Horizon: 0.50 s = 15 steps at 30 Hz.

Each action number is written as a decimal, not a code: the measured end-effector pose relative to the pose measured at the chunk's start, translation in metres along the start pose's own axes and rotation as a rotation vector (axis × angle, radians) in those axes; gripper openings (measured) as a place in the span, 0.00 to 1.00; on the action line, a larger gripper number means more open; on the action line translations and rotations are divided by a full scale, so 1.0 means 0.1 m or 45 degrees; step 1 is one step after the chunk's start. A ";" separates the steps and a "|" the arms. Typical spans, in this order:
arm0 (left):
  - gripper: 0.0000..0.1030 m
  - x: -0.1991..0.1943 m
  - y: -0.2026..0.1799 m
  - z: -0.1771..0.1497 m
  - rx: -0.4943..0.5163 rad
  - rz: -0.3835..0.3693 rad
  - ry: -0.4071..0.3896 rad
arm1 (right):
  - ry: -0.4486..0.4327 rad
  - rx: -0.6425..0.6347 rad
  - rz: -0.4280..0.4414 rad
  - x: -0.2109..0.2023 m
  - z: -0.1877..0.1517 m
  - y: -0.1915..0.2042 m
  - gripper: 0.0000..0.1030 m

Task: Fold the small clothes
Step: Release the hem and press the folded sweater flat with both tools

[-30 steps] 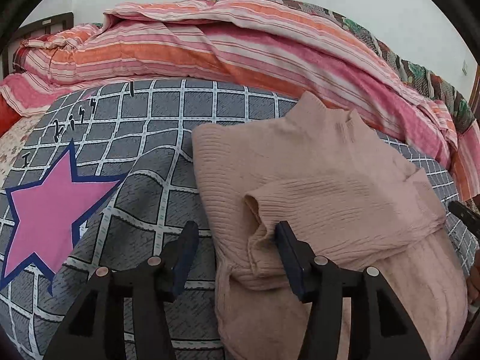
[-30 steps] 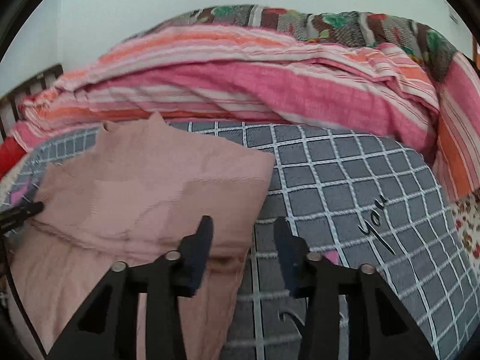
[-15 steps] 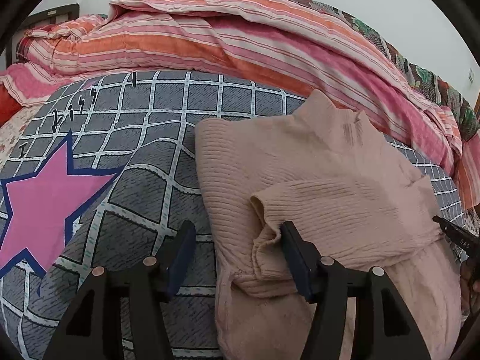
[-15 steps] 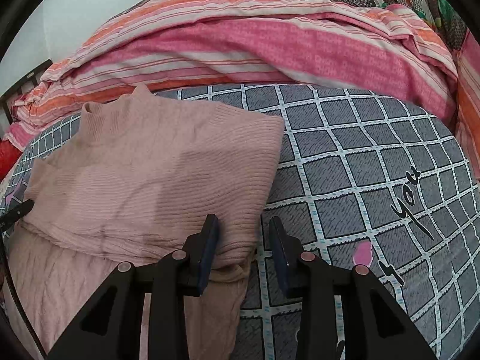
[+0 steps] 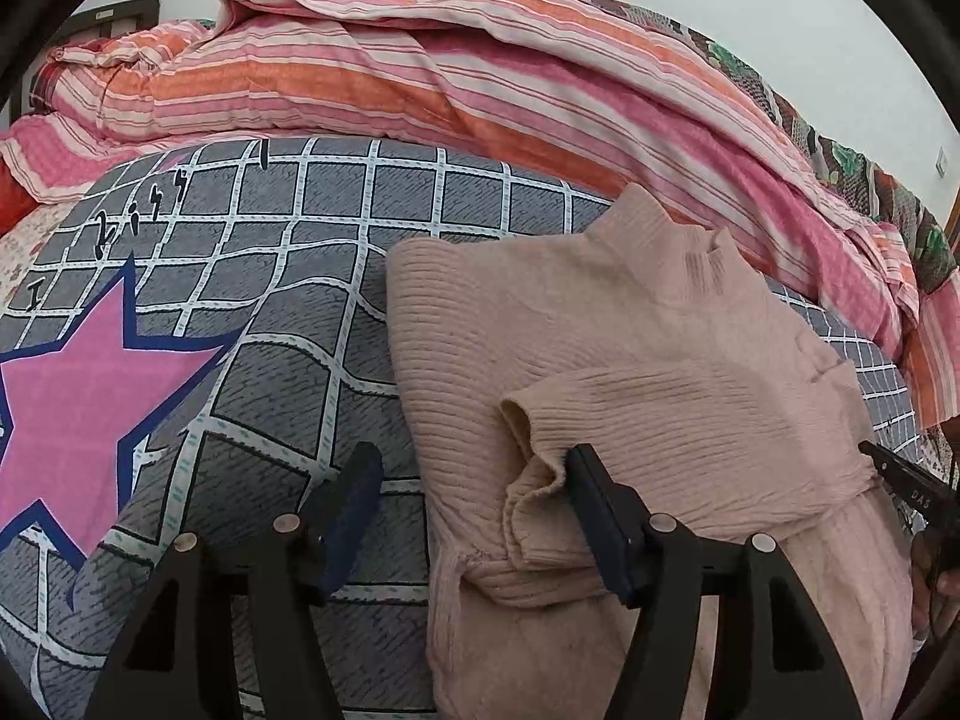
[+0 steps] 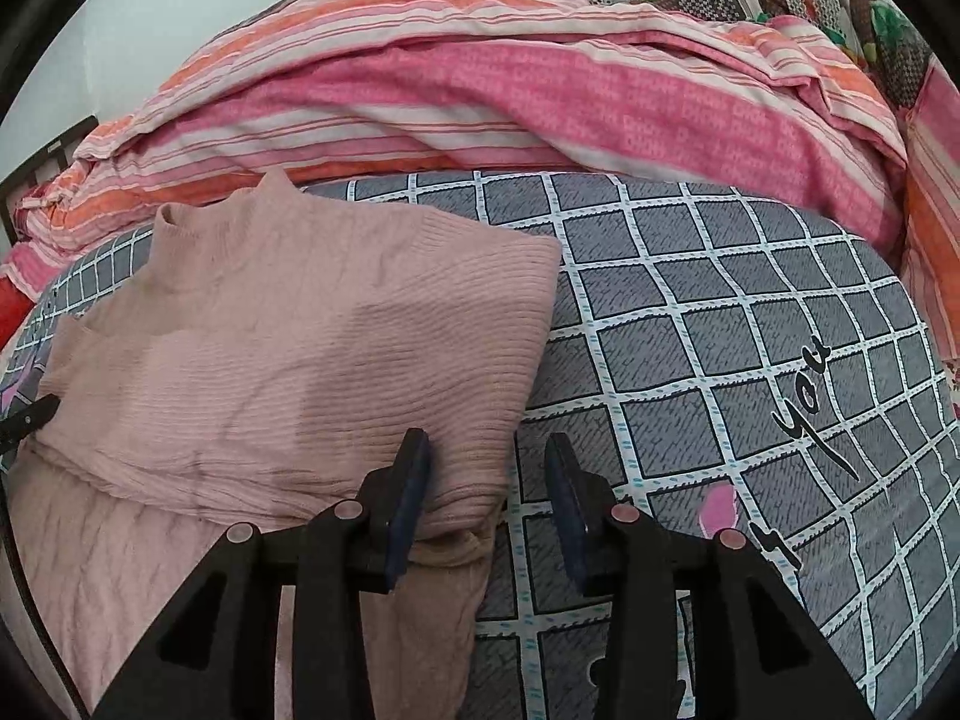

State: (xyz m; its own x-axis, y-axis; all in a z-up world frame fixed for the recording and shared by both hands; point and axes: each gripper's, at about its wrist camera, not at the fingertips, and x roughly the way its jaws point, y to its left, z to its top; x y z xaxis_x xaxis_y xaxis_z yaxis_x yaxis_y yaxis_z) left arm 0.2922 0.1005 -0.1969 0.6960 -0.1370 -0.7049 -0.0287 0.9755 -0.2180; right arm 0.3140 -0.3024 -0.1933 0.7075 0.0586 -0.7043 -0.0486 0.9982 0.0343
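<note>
A bed [image 5: 336,324] under a grey checked cover with a pink star [image 5: 78,396] carries one pink ribbed sweater [image 5: 630,360], partly folded, with its sleeves across the body. Behind lies a heap of striped pink and orange quilts [image 6: 480,90] against a pale wall. The sweater's lower hem runs out of view. The left tool [image 5: 471,501] has just been opening, jaws apart astride the sleeve cuff; the right tool [image 6: 486,495] stands apart at the sweater's edge, gripping nothing.
</note>
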 end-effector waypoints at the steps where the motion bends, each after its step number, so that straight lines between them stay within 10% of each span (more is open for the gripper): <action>1: 0.60 0.00 0.00 0.00 0.000 0.000 0.000 | -0.001 -0.001 -0.001 0.00 0.00 -0.01 0.38; 15: 0.62 -0.04 0.00 -0.01 -0.014 -0.018 -0.014 | -0.031 -0.011 -0.034 -0.06 -0.04 -0.01 0.41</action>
State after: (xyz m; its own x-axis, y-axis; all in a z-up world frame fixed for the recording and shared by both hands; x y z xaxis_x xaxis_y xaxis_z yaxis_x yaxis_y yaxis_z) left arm 0.2889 0.1006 -0.1947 0.7040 -0.1486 -0.6944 -0.0271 0.9715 -0.2353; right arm 0.3067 -0.3034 -0.1916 0.7255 0.0319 -0.6874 -0.0353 0.9993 0.0091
